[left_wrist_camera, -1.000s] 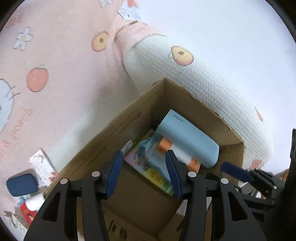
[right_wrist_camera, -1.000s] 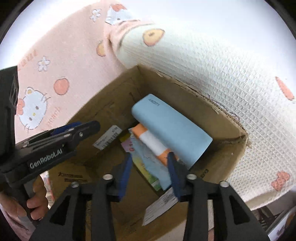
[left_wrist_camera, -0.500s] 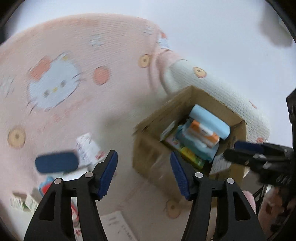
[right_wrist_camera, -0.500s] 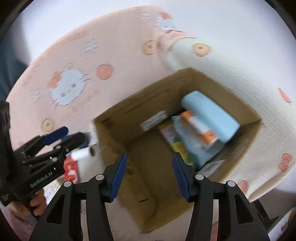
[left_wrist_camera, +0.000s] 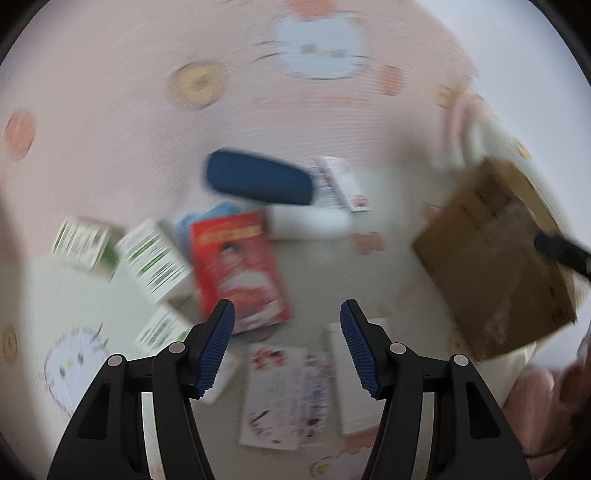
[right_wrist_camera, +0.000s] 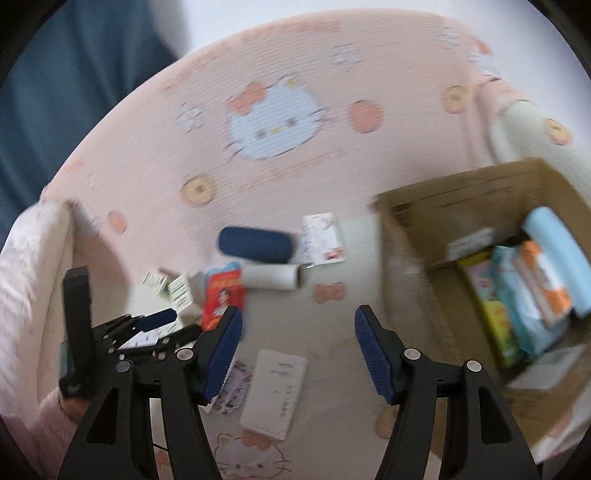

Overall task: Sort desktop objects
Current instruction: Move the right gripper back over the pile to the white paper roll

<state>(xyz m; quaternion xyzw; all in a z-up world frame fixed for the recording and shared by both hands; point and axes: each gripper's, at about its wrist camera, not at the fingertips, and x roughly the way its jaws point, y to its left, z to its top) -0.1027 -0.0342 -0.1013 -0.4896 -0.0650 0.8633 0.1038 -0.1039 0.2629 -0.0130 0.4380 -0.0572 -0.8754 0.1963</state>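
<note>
Both my tools, left tool (left_wrist_camera: pixel 287 341) and right tool (right_wrist_camera: pixel 298 350), have just been opening, nothing between the jaws (ready for the next pick). Remaining clutter, red packet (left_wrist_camera: pixel 236 266) and navy case (left_wrist_camera: pixel 258 181), sits on the blanket left of the cardboard box (right_wrist_camera: pixel 436 236).

A pink knitted blanket (right_wrist_camera: pixel 295 173) printed with white cartoon cat faces, orange apples and round yellow biscuits covers the whole surface ahead of and beneath the jaws. Its lower part, nearest the jaws, is paler cream. Beyond its far edge stands a plain white wall (right_wrist_camera: pixel 258 14), evenly lit. Far left of the jaws, a dark blue-grey curtain or cloth (right_wrist_camera: pixel 74 81) hangs, blurred.
</note>
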